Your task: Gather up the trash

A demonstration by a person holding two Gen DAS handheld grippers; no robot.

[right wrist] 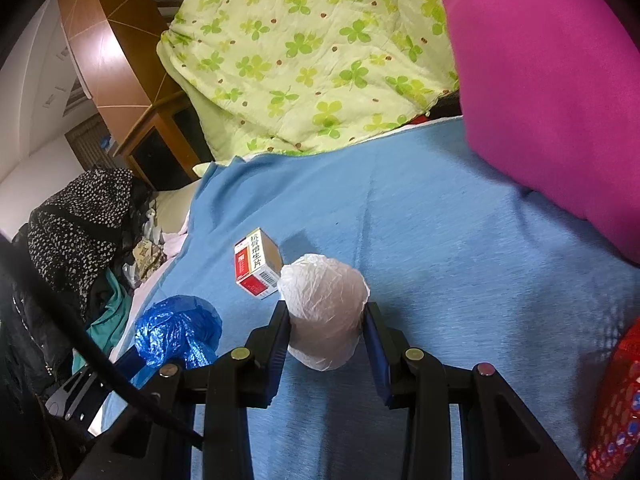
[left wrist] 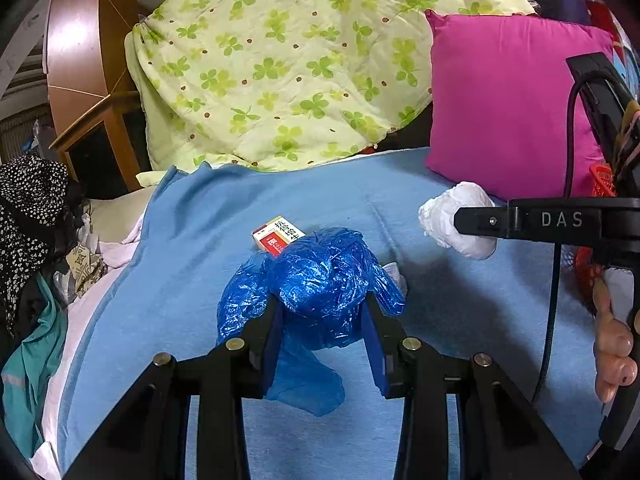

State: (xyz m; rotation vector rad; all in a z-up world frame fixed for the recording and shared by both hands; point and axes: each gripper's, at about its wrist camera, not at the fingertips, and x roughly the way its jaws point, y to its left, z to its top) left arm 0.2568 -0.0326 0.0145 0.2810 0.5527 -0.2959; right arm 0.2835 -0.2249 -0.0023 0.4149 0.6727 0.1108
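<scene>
**Inspector:** Status of the collection?

**Onlooker:** Both pickups look made. The left gripper (left wrist: 322, 316) has its pads clamped on a crumpled blue plastic bag (left wrist: 320, 280), glossy and crinkled, with a loose tail hanging below. The right gripper (right wrist: 326, 332) is pinched on a white wad (right wrist: 324, 308), rounded and wrinkled, possibly thin plastic or tissue; I can't say which. Both are held above the blue bedsheet (left wrist: 440, 360).

**Inspector:** Anything outstanding?

**Onlooker:** A small red-and-white cardboard box (right wrist: 258, 264), rigid and square-edged, lies on the sheet just beyond the wads.

**Inspector:** Next requirement?

**Onlooker:** I judge both loads must go to a bin. A red mesh container (right wrist: 616, 400) shows at the right edge, though its opening is hidden. Soft wads need steady pressure.
</scene>
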